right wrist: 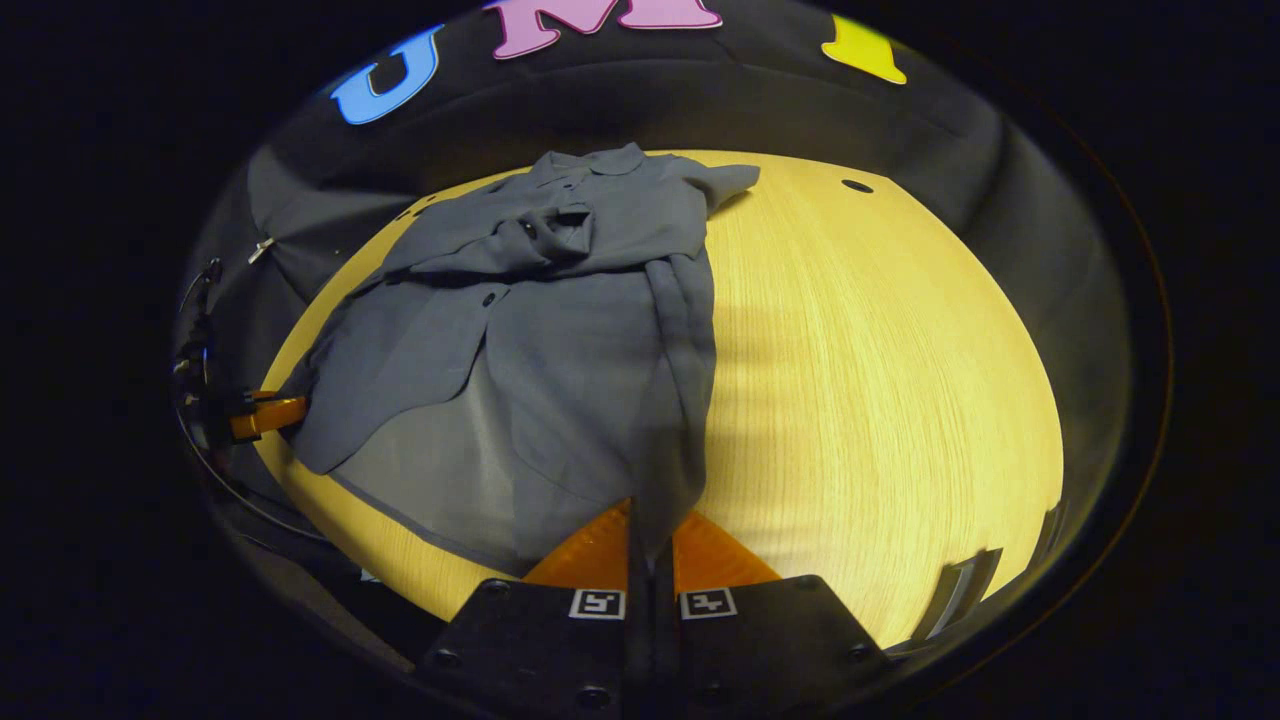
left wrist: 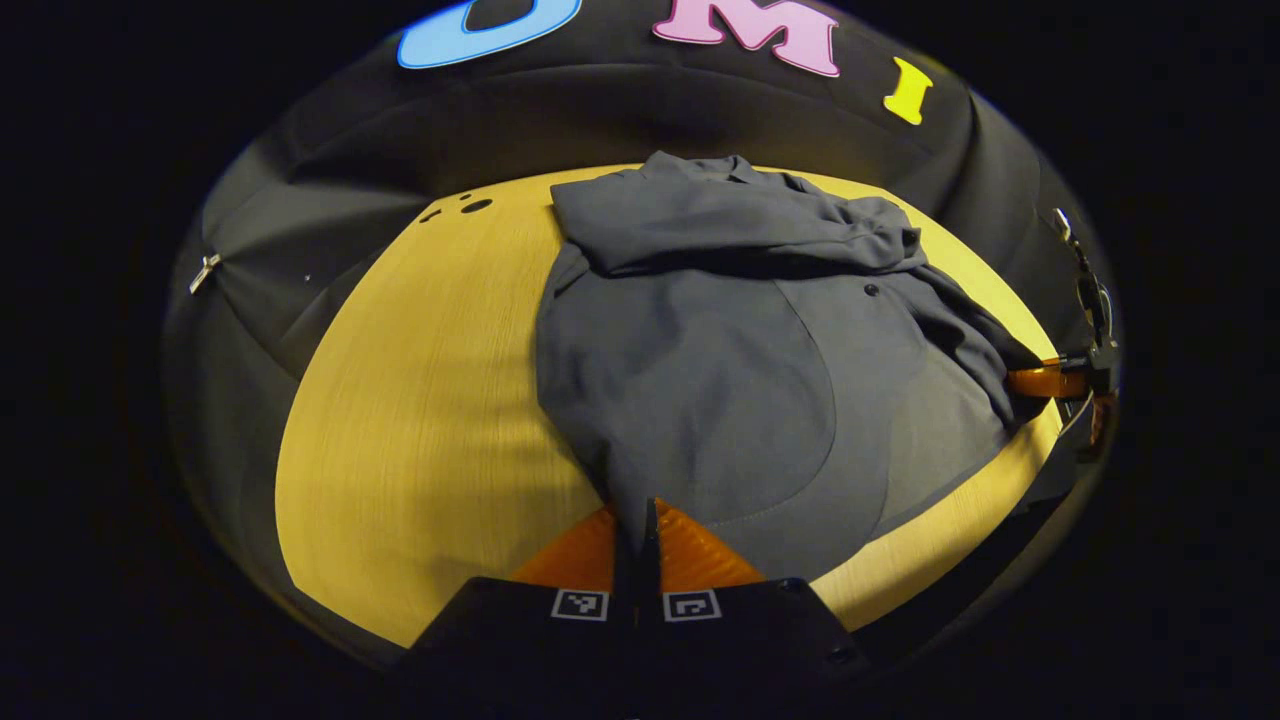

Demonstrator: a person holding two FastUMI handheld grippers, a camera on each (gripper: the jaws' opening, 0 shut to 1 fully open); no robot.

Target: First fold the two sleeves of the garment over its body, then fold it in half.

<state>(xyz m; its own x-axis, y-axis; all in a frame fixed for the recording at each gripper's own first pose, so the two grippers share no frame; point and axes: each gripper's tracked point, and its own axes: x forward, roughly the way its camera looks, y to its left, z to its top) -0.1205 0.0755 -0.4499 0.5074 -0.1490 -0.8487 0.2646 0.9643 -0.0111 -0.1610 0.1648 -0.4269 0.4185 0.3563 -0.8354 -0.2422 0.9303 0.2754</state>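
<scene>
Left gripper view. Pale yellow wood-grain table [left wrist: 420, 400] under black booth cloth [left wrist: 300, 230], small dark holes in the tabletop at 11 o'clock, a metal clip on the cloth at 9 o'clock. Grey shirt [left wrist: 700, 380] spread over the middle and right of the table, collar at 12 o'clock, both sleeves [left wrist: 740, 225] lying bunched across the chest, hem toward 6 o'clock. Left gripper [left wrist: 637, 525] at 6 o'clock, fingers drawn together on the lower left corner of the shirt, cloth pinched between them and rising out of the closed gap. Other gripper [left wrist: 1045, 381] at 3 o'clock, at the table's edge, tip touching the shirt's far side; grip there too small to judge from here.

Right gripper view. Same table [right wrist: 880, 380], bare wood from 1 to 5 o'clock, one dark hole at 1 o'clock, black cloth [right wrist: 700, 110] behind. Shirt [right wrist: 560, 350] from 12 down to 6 o'clock and out to 9, collar at 12, folded sleeves [right wrist: 540, 235] across the upper body, right edge gathered into a long ridge running to 6 o'clock. Right gripper [right wrist: 652, 530] at 6 o'clock, fingers clenched on the end of that ridge at the hem corner. Left gripper [right wrist: 268, 415] at 9 o'clock, touching the opposite hem corner.
</scene>
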